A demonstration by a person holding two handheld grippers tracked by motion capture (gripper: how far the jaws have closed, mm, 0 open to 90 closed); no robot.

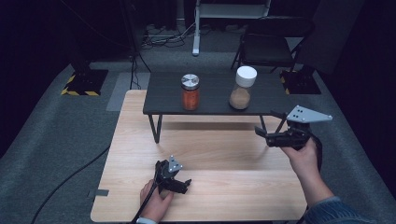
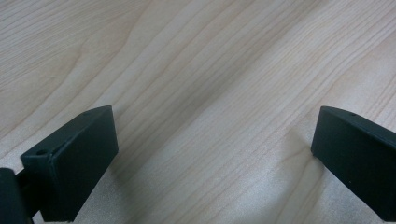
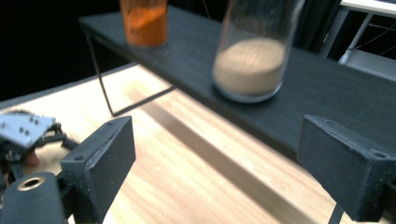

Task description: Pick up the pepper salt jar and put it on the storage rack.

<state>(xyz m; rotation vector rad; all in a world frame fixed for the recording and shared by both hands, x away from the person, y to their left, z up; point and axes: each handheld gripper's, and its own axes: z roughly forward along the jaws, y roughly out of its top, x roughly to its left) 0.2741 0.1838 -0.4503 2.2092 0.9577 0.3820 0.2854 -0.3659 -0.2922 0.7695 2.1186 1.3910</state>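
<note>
Two jars stand on a low black shelf [image 1: 215, 105]. One holds orange powder under a silver lid [image 1: 190, 92]; the other holds tan powder under a white lid [image 1: 243, 88]. My right gripper [image 1: 265, 122] hovers open just right of the shelf's front right corner, pointing left toward it. In the right gripper view its jaws [image 3: 215, 149] stand wide with nothing between them, and the tan jar [image 3: 250, 65] and orange jar [image 3: 144, 23] sit beyond on the shelf [image 3: 327, 93]. My left gripper [image 1: 186, 185] rests low near the table's front, open over bare wood [image 2: 215, 130].
The wooden table [image 1: 140, 154] carries the shelf on thin black legs [image 1: 156, 128]. A folding chair [image 1: 268, 44] and a white stand [image 1: 197, 28] are on the grey carpet behind. A cable [image 1: 65, 182] runs across the floor at left. The left gripper [image 3: 23, 135] appears in the right gripper view.
</note>
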